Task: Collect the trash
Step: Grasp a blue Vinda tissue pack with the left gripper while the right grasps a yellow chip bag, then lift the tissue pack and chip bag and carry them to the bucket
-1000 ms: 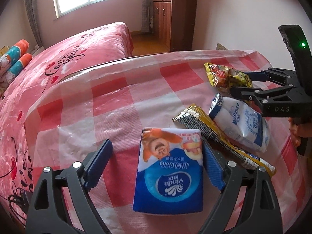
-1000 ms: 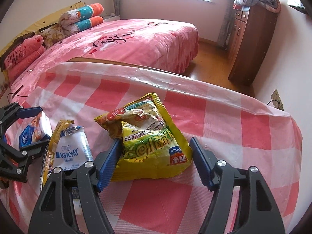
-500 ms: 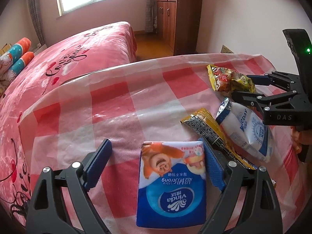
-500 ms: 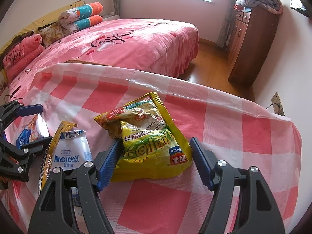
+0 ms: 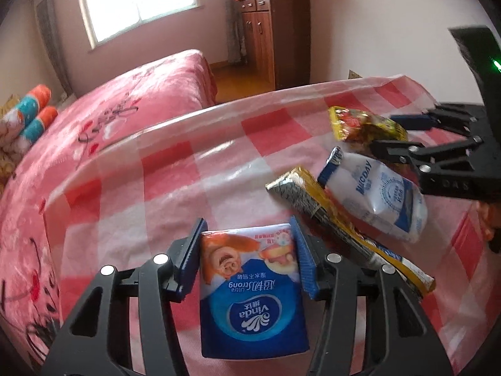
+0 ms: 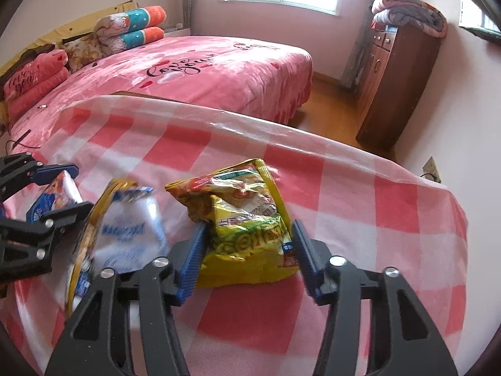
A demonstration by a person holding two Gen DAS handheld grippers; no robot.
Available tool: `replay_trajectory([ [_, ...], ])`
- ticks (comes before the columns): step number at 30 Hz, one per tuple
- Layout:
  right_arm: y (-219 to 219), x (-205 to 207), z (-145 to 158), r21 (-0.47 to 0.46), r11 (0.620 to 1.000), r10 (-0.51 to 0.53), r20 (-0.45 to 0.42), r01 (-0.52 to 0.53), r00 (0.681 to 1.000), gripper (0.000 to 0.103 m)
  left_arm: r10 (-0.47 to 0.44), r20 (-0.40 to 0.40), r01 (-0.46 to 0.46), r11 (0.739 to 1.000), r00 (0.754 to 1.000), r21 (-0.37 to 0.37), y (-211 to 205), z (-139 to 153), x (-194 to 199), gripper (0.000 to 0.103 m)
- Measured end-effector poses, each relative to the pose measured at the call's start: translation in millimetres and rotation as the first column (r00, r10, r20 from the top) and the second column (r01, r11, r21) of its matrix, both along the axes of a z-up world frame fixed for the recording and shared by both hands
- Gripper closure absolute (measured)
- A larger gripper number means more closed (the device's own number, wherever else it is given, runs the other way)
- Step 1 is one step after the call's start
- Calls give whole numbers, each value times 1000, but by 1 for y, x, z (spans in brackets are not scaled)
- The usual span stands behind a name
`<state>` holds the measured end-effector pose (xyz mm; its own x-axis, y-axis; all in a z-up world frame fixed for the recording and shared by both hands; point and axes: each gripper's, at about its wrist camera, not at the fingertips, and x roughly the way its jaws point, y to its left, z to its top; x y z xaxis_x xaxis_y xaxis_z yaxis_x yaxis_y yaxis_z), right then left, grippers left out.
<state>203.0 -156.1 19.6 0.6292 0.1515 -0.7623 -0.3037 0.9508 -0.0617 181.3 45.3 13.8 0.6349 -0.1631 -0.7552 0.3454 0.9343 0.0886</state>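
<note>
1. Left gripper (image 5: 247,253): jaws narrowed onto the blue tissue pack (image 5: 252,291), both blue pads (image 5: 189,257) pressed against its long sides, near the end with the cartoon print.
2. Right gripper (image 6: 249,258): jaws drawn in on the yellow snack bag (image 6: 244,228), pads touching its crumpled lower sides.
3. Count on the pink checked tablecloth (image 5: 175,169): four pieces of trash, namely one tissue pack, one yellow snack bag, one white milk pouch (image 5: 375,194) and one long gold wrapper (image 5: 341,225).
4. Grippers: two, each closed on one item.
5. Tissue pack: long axis in line with the left fingers, printed end pointing away from the camera, blue end toward it.
6. Snack bag: long axis roughly along the right fingers, open torn end pointing away toward the bed (image 6: 200,72).
7. Milk pouch: lying on the gold wrapper, between the two held items, both slanted diagonally.
</note>
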Motion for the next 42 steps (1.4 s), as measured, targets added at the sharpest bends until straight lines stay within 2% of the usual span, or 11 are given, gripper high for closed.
replay_trajectory([
  [4,-3,-20,-1,35,999,-2,-21,2,1000,50,6,-24,-6,1000,1000,1,1,1,-13,49],
  [13,-6,-77,6,107,994,2,-31,2,1000,52,22,-79,-26,998,997,-50,14,1,-57,50],
  [28,14,-175,7,182,982,54,-43,-46,998,52,73,-71,-78,995,995,-62,46,0,-141,50],
  [38,31,-232,5,277,957,111,-59,-90,992,52,129,-97,-141,981,987,-133,70,-2,-188,50],
  [42,40,-253,4,288,952,128,-66,-104,990,52,148,-108,-165,972,983,-166,78,-2,-208,50],
])
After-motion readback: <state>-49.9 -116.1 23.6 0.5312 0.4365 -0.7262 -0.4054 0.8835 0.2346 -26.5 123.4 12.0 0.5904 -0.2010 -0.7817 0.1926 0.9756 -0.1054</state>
